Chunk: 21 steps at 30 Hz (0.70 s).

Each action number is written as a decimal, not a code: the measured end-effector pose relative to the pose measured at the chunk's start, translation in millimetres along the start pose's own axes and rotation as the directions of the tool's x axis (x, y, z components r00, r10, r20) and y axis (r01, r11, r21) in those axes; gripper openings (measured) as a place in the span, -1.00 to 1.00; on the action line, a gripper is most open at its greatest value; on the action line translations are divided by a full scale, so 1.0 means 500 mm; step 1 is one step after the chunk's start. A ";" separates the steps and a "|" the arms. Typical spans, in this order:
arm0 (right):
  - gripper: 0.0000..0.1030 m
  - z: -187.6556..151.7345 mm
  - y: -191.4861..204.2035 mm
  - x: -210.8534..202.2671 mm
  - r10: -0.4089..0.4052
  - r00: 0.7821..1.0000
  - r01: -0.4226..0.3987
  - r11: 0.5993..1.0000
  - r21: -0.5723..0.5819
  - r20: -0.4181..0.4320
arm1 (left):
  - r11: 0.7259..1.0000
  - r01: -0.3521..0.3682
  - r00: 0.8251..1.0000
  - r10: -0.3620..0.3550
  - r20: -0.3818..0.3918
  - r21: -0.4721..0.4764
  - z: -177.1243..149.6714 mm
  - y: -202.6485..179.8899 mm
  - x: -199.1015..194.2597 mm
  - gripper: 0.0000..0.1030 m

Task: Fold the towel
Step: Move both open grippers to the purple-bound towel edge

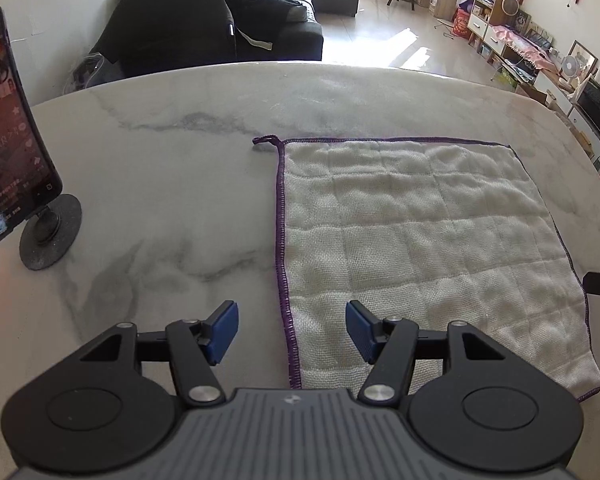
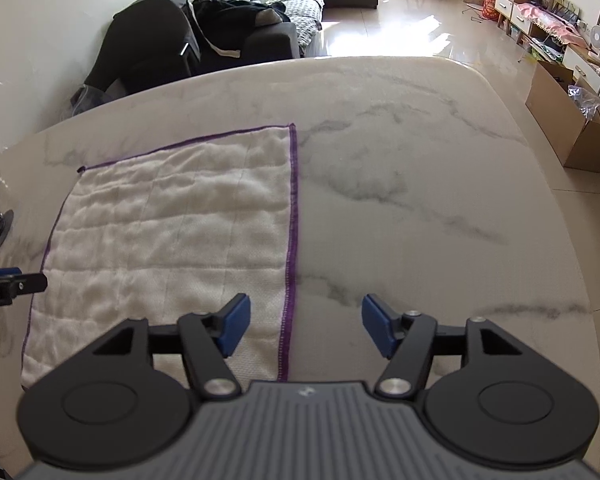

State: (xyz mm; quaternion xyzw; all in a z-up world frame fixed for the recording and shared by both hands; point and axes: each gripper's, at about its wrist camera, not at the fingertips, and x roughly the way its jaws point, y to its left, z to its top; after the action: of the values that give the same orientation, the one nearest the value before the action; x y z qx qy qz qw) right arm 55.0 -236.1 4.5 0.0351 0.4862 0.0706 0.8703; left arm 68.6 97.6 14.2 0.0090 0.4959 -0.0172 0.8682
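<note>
Nearest, the left gripper [image 1: 292, 332] and right gripper [image 2: 306, 330] hung with blue pads spread and empty, straddling the near side hems of the white waffle-weave towel with purple stitched edging [image 1: 420, 240]. It lay flat on the glossy grey-veined marble table [image 1: 160, 184], stretching toward twelve o'clock. Pinching both near corners evenly would probably keep the soft, quilted cloth square when carried over.

Bare marble table [image 2: 440, 200] (phone stand [image 1: 50, 236] left).

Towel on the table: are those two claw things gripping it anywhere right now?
No. The towel lies flat, held by nothing. The left gripper straddles its left edge and the right gripper its right edge, both open, with no cloth pinched between the fingers.
</note>
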 end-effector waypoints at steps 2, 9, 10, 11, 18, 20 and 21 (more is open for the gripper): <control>0.31 0.009 -0.002 0.009 0.002 1.000 -0.002 1.000 0.001 -0.005 | 1.000 0.001 1.000 -0.001 -0.008 -0.002 0.009 0.000 0.009 0.17; 0.56 0.046 -0.005 0.053 0.015 0.999 -0.015 1.000 0.003 -0.028 | 0.999 0.015 0.999 -0.017 -0.045 -0.033 0.040 0.011 0.045 0.23; 0.59 0.051 -0.007 0.058 0.017 0.999 -0.017 1.000 0.007 -0.028 | 0.999 0.017 0.999 -0.019 -0.045 -0.039 0.044 0.014 0.047 0.31; 0.60 0.055 -0.009 0.062 0.016 1.000 -0.016 1.000 0.008 -0.026 | 0.999 0.020 0.999 -0.021 -0.042 -0.045 0.048 0.015 0.050 0.33; 0.66 0.098 -0.026 0.087 0.042 0.999 -0.041 0.998 0.047 -0.027 | 0.997 0.055 0.997 -0.058 -0.049 -0.063 0.082 0.025 0.064 0.35; 0.67 0.111 -0.026 0.094 0.038 0.999 -0.037 0.998 0.044 -0.037 | 0.995 0.066 0.996 -0.070 -0.051 -0.071 0.091 0.029 0.068 0.35; 0.67 0.117 -0.025 0.098 0.028 0.999 -0.026 0.999 0.039 -0.044 | 0.994 0.074 0.996 -0.078 -0.053 -0.075 0.097 0.031 0.070 0.35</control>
State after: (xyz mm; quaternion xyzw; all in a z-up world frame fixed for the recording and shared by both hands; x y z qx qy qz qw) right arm 131.6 -240.1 -7.7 0.0569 0.5062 0.0739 0.8574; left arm 128.5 110.9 8.6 -0.0413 0.5201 -0.0316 0.8525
